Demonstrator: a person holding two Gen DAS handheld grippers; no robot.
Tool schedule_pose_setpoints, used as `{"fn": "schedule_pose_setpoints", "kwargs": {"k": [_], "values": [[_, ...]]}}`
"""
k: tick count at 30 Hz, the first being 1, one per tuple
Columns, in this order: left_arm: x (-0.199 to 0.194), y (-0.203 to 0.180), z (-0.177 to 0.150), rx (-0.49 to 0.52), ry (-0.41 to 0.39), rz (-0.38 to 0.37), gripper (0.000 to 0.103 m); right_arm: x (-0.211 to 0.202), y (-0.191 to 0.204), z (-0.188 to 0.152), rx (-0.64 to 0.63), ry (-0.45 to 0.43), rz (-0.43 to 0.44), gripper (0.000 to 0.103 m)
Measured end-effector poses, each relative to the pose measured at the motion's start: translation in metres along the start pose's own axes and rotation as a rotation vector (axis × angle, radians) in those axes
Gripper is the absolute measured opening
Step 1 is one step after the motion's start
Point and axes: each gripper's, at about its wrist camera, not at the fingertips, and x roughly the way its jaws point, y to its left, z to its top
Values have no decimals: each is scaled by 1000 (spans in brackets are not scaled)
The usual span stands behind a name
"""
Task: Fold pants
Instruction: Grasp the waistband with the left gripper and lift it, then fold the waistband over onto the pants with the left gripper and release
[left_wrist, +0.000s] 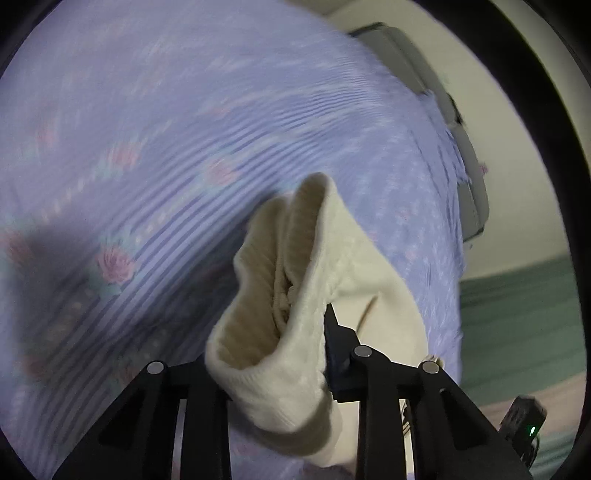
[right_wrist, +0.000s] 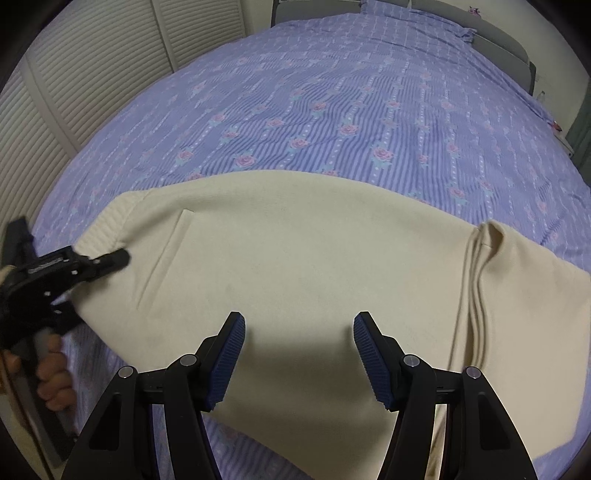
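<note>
Cream pants (right_wrist: 295, 251) lie across the near side of a bed, ribbed waistband (right_wrist: 107, 229) at the left, legs bunched in folds at the right (right_wrist: 480, 280). My left gripper (right_wrist: 110, 260) is shut on the waistband; in the left wrist view the ribbed band (left_wrist: 280, 295) stands up between its fingers, lifted off the bed, and the view is blurred. My right gripper (right_wrist: 299, 332) is open and empty, hovering just over the middle of the pants.
The bed has a purple striped cover with pink roses (right_wrist: 332, 110). White louvred doors (right_wrist: 74, 74) stand at the left. A grey headboard (right_wrist: 498, 48) and pillow edge are at the far end. A green floor (left_wrist: 517, 314) shows beside the bed.
</note>
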Motion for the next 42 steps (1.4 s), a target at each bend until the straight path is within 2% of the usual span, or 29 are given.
{"fn": "schedule_pose_setpoints", "kwargs": {"k": [4, 9, 15, 18, 24, 29, 33, 38, 41, 42], "values": [[-41, -78, -12, 222, -115, 75, 25, -29, -26, -4, 38, -51, 0, 63], [-77, -188, -42, 444, -248, 88, 25, -81, -78, -12, 104, -142, -12, 63], [-80, -292, -94, 637, -320, 115, 25, -136, -154, -32, 184, -215, -47, 63], [-73, -339, -128, 706, -322, 105, 25, -158, -193, -46, 212, -236, -81, 63], [-36, -417, -200, 835, -281, 79, 25, -184, -272, -76, 260, -237, -126, 63], [26, -462, -265, 923, -183, 133, 25, -190, -332, -94, 294, -223, -158, 63], [90, -465, -312, 1012, -112, 236, 25, -184, -377, -107, 325, -203, -170, 63], [142, -458, -349, 1054, -10, 291, 25, -171, -413, -125, 344, -155, -186, 63], [160, -452, -361, 1052, 59, 304, 30, -160, -427, -135, 351, -121, -190, 63], [161, -449, -362, 1037, 79, 288, 39, -157, -429, -136, 354, -113, -190, 63]]}}
